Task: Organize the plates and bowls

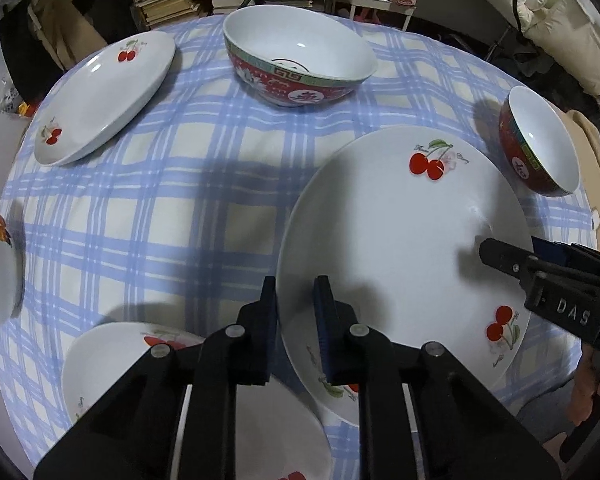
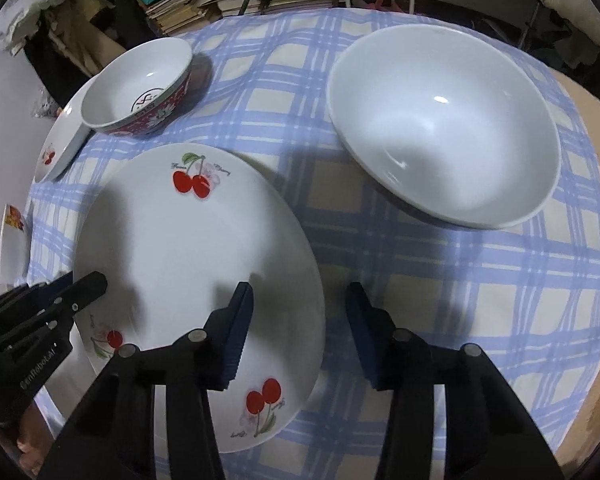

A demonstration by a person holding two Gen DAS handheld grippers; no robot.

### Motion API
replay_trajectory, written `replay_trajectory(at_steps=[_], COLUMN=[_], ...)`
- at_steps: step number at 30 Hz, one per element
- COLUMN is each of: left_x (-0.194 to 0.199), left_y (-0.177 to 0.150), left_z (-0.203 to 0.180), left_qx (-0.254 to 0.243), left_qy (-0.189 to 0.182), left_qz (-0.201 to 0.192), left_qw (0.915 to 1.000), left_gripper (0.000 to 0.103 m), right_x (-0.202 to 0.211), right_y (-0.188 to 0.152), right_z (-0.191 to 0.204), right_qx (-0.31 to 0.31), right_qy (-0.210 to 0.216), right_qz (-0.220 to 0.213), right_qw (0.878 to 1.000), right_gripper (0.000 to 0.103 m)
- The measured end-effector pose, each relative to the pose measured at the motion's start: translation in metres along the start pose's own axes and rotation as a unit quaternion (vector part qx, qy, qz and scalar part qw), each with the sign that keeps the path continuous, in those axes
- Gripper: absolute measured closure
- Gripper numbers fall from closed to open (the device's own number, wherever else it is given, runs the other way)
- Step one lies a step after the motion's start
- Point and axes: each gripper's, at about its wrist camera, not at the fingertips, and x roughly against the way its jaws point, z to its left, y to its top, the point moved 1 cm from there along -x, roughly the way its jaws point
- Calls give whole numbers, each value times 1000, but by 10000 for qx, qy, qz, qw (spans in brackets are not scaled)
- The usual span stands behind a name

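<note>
The large cherry plate lies flat on the checked tablecloth, right of centre in the left wrist view. The left gripper straddles the plate's left rim, fingers narrow; the gap looks slightly wider than the rim, so contact cannot be confirmed. The right gripper straddles the opposite rim with fingers spread, clearly not pressing. A patterned bowl stands at top centre, a second cherry plate at upper left. A plain white bowl sits upper right in the right wrist view.
</note>
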Motion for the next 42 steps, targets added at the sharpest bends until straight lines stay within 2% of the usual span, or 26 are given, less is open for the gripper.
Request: replay_trajectory(at_steps=[1, 3, 10, 13, 17, 22, 42], left_x=[0, 0, 13, 21, 32, 44, 89], left_y=[-1, 0, 3, 3, 1, -5, -56], left_z=[1, 4, 10, 13, 11, 22, 99], left_qx=[34, 103, 242, 290, 201, 265, 1047], left_qy=[-46, -116, -114, -250, -95, -94, 362], left_qz=[-9, -21, -52, -75, -162, -169, -305], left_qw=[10000, 9999, 9996, 9992, 9996, 9995, 9934], left_gripper=[86, 86, 87, 87, 87, 87, 86], right_x=[1, 2, 7, 14, 23, 30, 40], right_y=[0, 1, -6, -7, -7, -5, -29], right_z=[-2, -4, -16, -20, -18, -3, 82], right_qx=[-61, -144, -599, -727, -841, -567, 142], right_qy=[15, 161, 642, 774, 959, 1048, 1644], right_qz=[-11, -7, -59, -192, -389, -542, -571], right_qw=[10000, 9998, 9961, 9942, 9911, 9914, 9846], right_gripper=[57, 74, 82, 83, 83, 83, 83])
